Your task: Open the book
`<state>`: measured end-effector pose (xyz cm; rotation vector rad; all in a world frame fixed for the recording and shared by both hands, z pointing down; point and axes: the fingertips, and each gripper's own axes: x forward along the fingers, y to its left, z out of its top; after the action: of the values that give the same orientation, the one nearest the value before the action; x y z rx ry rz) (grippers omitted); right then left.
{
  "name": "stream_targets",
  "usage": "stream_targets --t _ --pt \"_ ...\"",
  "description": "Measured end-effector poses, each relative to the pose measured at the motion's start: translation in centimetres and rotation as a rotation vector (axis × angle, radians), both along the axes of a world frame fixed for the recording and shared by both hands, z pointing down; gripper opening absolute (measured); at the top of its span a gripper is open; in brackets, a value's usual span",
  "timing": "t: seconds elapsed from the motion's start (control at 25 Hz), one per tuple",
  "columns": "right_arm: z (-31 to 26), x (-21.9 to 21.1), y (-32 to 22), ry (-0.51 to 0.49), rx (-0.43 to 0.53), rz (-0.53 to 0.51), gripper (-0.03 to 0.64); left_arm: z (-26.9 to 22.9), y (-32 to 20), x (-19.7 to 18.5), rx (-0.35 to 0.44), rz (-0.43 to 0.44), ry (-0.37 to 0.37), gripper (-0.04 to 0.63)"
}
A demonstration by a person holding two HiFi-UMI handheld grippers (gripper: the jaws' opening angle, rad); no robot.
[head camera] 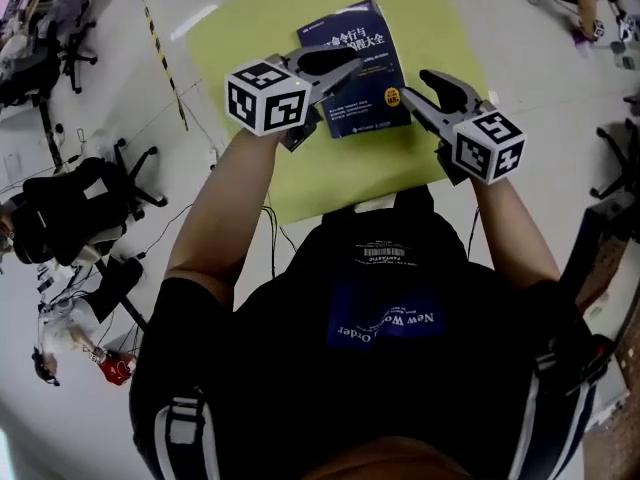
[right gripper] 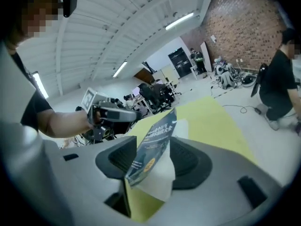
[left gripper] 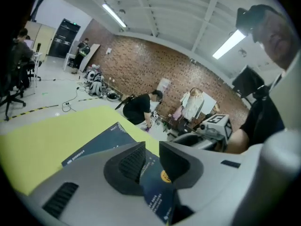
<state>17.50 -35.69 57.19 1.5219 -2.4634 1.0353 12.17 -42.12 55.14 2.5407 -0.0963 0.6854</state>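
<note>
Hovering at the book (head camera: pixel 372 96) now: it's shut & lying flat, cover up, on the yellow-green bench (head camera: pixel 250 38) right in front of the person. Left gripper (left gripper: pixel 151 147) hangs over the near left part of the cover, fingers (left gripper: pixel 132 160) only a crack apart, nothing clamped. Right gripper (right gripper: pixel 153 142) is at the right edge, fingers released & spread wide. The cover & white page block line up w/ the gap, but no pad presses on them. Best bet imo: left pins the spine side down, right slips 1 finger under the cover only, nips it, then swings it over w/o dragging the whole book. Text: white Chinese title on the dark blue cover, too small to read; round yellow badge (head camera: pixel 393 95), unreadable; shirt (head camera: pixel 385 328) print reads partly "New Wo… Order".
</note>
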Motion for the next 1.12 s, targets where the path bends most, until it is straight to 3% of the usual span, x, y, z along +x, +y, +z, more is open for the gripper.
stream_targets --t 0.16,0.36,0.56,0.76,1.04,1.12 --pt "3.7 -0.1 0.8 -0.003 -0.08 0.016 0.234 4.4 -2.6 4.8 0.032 -0.027 -0.243 0.194" --pt "6.6 -0.3 1.0 0.048 -0.144 0.044 0.258 9.2 -5.0 7.3 0.041 -0.196 -0.487 0.383" --pt "8.9 -1.7 1.8 0.096 -0.217 0.074 0.258 12.7 -5.1 6.7 0.138 -0.263 -0.688 0.433" --pt "11.2 -1.5 2.3 0.143 -0.282 0.039 0.227 14.0 -4.9 8.3 0.243 -0.25 -0.733 0.433" --pt "10.2 -0.8 1.6 0.189 -0.232 0.052 0.116 13.6 -6.0 8.2 0.199 -0.268 -0.762 0.425" --pt "9.6 -0.7 1.8 0.183 -0.216 0.048 0.097 13.1 -5.9 7.9 0.163 -0.273 -0.774 0.375"
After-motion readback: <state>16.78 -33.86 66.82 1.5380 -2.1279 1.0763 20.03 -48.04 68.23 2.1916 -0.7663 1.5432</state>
